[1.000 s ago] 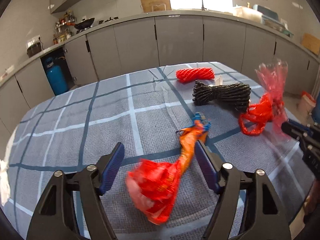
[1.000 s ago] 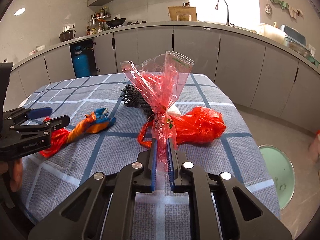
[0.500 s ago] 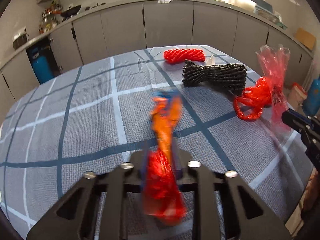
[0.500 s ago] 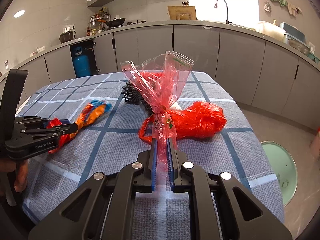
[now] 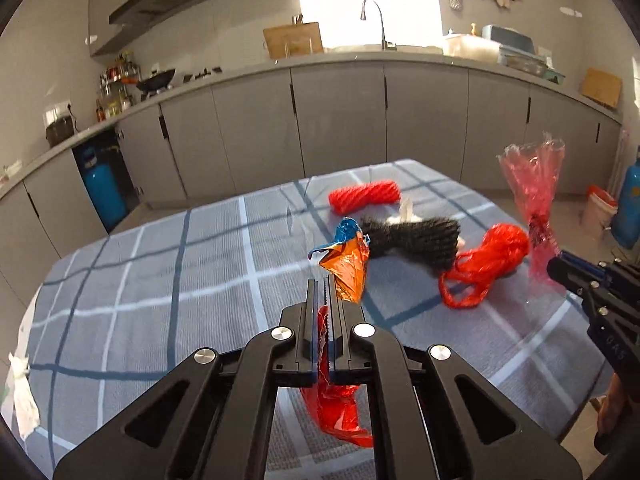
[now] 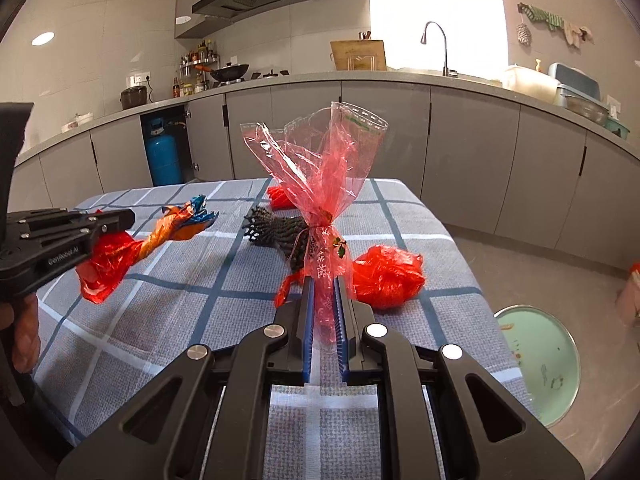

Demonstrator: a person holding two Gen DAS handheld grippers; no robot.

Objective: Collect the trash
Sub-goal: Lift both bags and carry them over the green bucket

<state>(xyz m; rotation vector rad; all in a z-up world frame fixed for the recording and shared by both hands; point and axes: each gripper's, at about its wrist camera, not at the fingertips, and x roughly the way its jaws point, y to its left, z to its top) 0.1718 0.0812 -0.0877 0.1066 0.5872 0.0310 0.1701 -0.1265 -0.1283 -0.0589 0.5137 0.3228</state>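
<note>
My left gripper [image 5: 323, 285] is shut on a twisted red, orange and blue snack wrapper [image 5: 347, 270] and holds it above the checked tablecloth [image 5: 160, 280]; the wrapper also shows in the right wrist view [image 6: 160, 234]. My right gripper [image 6: 322, 282] is shut on a clear red cellophane wrapper [image 6: 320, 184] that stands upright above the cloth, and shows at the right in the left wrist view [image 5: 532, 188]. A crumpled red plastic bag [image 6: 386, 276], a black mesh bundle [image 6: 280, 230] and a red foam net [image 5: 365, 196] lie on the table.
A green round bin lid or bin top [image 6: 540, 354] sits on the floor right of the table. Grey kitchen cabinets [image 5: 340, 120] run behind. A blue gas cylinder [image 6: 165, 156] stands at the back left. A white scrap [image 5: 20, 392] hangs at the table's left edge.
My left gripper closed on the snack wrapper and lifted it off the cloth. My right gripper kept its hold on the cellophane wrapper and rose slightly.
</note>
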